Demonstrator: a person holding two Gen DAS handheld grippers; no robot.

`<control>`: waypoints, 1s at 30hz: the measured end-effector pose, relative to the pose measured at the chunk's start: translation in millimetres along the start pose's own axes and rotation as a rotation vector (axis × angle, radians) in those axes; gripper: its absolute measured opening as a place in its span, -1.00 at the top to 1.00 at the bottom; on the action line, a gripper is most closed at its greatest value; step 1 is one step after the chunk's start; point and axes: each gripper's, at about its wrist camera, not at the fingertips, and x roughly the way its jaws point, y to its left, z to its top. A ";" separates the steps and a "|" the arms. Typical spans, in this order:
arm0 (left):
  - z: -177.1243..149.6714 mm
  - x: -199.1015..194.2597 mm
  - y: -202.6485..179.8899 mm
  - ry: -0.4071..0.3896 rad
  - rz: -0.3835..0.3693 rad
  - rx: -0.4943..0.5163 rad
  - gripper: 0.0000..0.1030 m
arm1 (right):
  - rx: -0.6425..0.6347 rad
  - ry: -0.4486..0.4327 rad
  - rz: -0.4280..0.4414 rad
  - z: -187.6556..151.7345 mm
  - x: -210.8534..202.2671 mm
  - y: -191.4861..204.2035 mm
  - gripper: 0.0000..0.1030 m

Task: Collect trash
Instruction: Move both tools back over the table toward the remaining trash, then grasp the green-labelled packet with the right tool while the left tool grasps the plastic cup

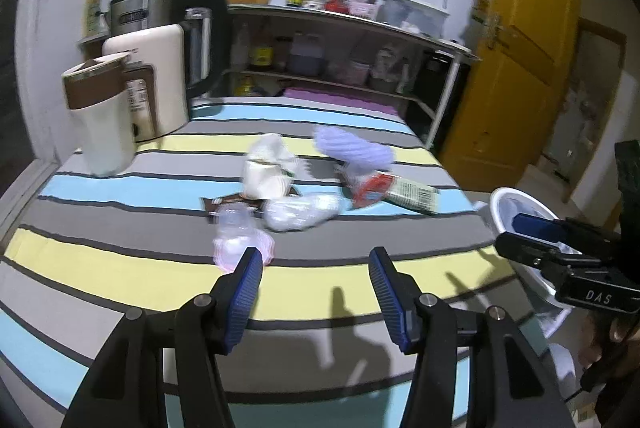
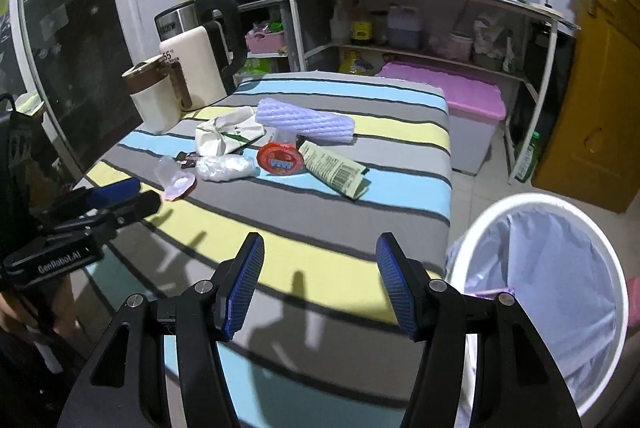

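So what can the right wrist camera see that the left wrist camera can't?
Only the right wrist view shows the pink-lidded storage box on the floor and the whole open top of the white trash bin.

Only the left wrist view shows the right gripper from the side.

Both show the striped tablecloth, the purple foam net, the red round lid, the green barcode wrapper and the cream kettle.

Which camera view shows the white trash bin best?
The right wrist view: the trash bin shows its whole rim and its liner. In the left wrist view, the bin is partly hidden behind the right gripper.
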 end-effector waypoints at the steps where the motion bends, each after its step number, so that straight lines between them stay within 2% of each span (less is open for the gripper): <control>1: 1.4 1.8 5.1 0.002 0.013 -0.008 -0.07 | -0.005 0.004 0.000 2.9 4.0 -0.5 -0.15; 17: 15.7 48.6 41.3 0.061 0.083 -0.072 -0.07 | -0.090 0.059 -0.011 39.2 64.0 -13.7 -0.15; 30: 23.0 66.1 47.1 0.097 0.057 -0.089 -0.07 | -0.168 0.108 -0.012 54.2 103.9 -21.5 -0.15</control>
